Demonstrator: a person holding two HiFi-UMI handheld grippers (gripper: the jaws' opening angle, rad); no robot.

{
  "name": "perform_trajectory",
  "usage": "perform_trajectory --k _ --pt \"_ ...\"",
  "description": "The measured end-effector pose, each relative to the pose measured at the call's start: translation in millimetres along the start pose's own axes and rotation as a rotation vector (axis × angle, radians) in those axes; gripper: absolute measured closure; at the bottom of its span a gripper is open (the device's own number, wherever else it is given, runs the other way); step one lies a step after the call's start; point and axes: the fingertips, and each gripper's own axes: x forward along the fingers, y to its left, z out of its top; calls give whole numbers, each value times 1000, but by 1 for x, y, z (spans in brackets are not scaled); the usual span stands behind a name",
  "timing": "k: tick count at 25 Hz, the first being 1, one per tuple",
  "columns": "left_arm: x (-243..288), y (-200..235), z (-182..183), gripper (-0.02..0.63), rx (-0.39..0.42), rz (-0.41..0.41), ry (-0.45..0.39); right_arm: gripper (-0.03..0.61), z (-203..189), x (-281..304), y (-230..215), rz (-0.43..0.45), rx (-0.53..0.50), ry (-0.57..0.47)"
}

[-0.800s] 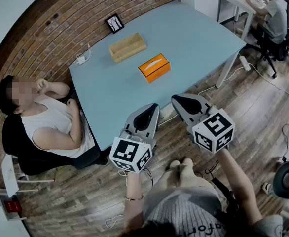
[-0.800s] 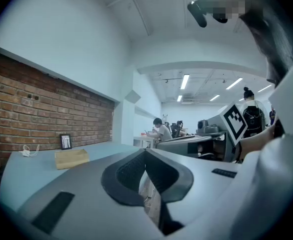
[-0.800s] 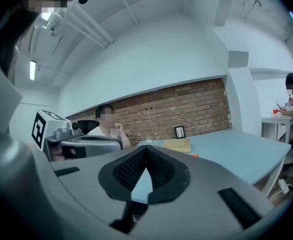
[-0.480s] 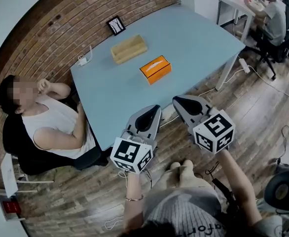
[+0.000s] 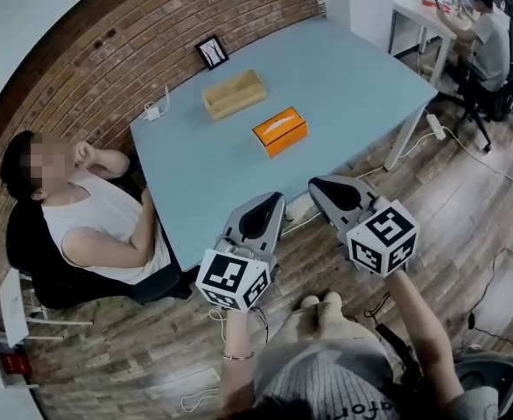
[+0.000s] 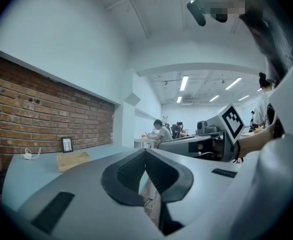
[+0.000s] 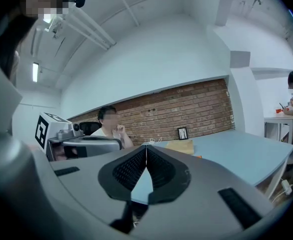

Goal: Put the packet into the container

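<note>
An orange packet (image 5: 280, 132) lies flat near the middle of the light blue table (image 5: 353, 77). Beyond it, toward the brick wall, stands an open wooden container (image 5: 234, 94), which also shows in the left gripper view (image 6: 72, 160) and the right gripper view (image 7: 180, 146). My left gripper (image 5: 270, 198) and right gripper (image 5: 313, 185) hover side by side off the table's near edge, over the wooden floor. Both are well short of the packet. Each has its jaws shut with nothing between the pads (image 6: 131, 171) (image 7: 131, 169).
A person (image 5: 73, 217) sits at the table's left end. A small picture frame (image 5: 211, 52) and a white charger with its cable (image 5: 154, 110) sit near the brick wall. Another person (image 5: 488, 24) works at a white desk at the far right. A power strip (image 5: 436, 125) and cables lie on the floor.
The head view has drifted, so the table sits slightly lower and to the right in the picture. Both grippers stay shut and keep about the same place before the table edge.
</note>
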Motion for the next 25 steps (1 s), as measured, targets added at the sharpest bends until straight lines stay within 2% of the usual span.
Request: perform_trajectory --k 6,12,19,25 --pt "7 9 4 606 -3 54 -3 566 2 5 -12 59 -14 50" --pt "10 19 -2 606 -27 100 6 566 1 21 -27 98 26 66" --pt "33 48 -10 606 -29 102 26 566 2 53 -52 102 43 73" --pt "66 92 -10 606 -35 79 20 566 7 97 -79 93 34 90"
